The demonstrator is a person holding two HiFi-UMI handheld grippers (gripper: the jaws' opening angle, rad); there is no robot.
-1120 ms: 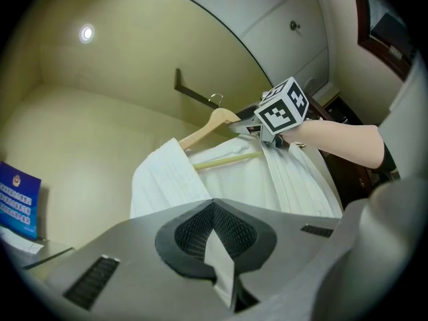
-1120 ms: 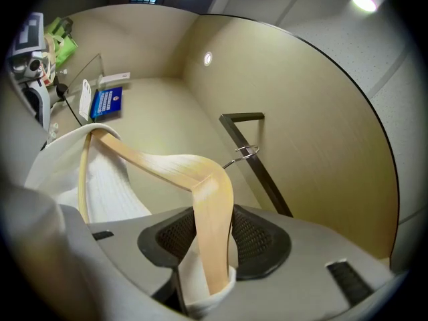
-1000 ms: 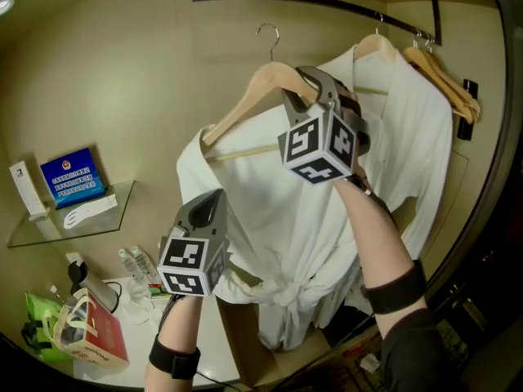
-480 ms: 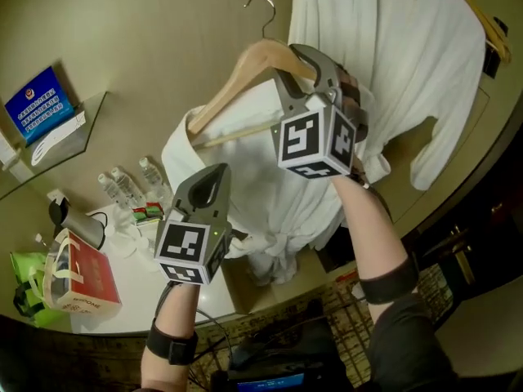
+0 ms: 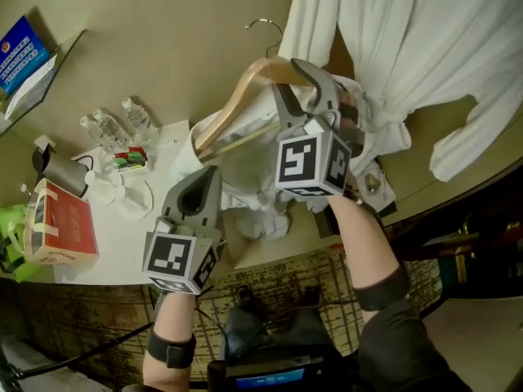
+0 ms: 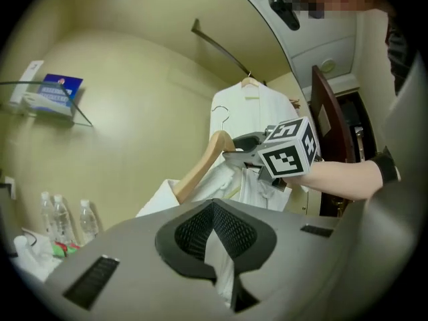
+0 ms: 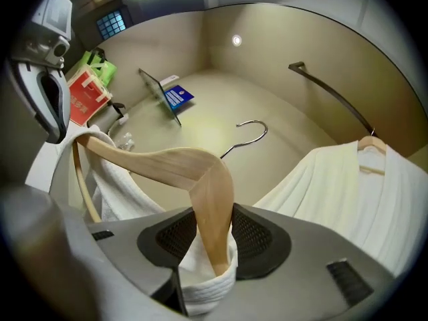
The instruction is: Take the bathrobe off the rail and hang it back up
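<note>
A white counter (image 5: 114, 239) bears water bottles (image 5: 110, 125), a red box (image 5: 59, 229) and a kettle (image 5: 53, 166).

Right hand-held gripper (image 5: 304, 78) clamps a wooden hanger (image 5: 245, 96) draped with a white bathrobe (image 5: 253, 182). Left hand-held gripper (image 5: 206, 180), lower, meets the bathrobe. Beside them, a white surface (image 5: 122, 239) bears bottles (image 5: 106, 125) and a red box (image 5: 53, 223).

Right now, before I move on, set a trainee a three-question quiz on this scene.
1. True or false: the right tongs clamp the pale wooden hanger carrying the white towelling bathrobe.
2. What do the left tongs pinch? A that bathrobe's cloth; B a water bottle; C the red box.
3. Fill in: the second white bathrobe hangs from the dark metal ____.
Key: 1 true; 2 A; 3 rail.
</note>
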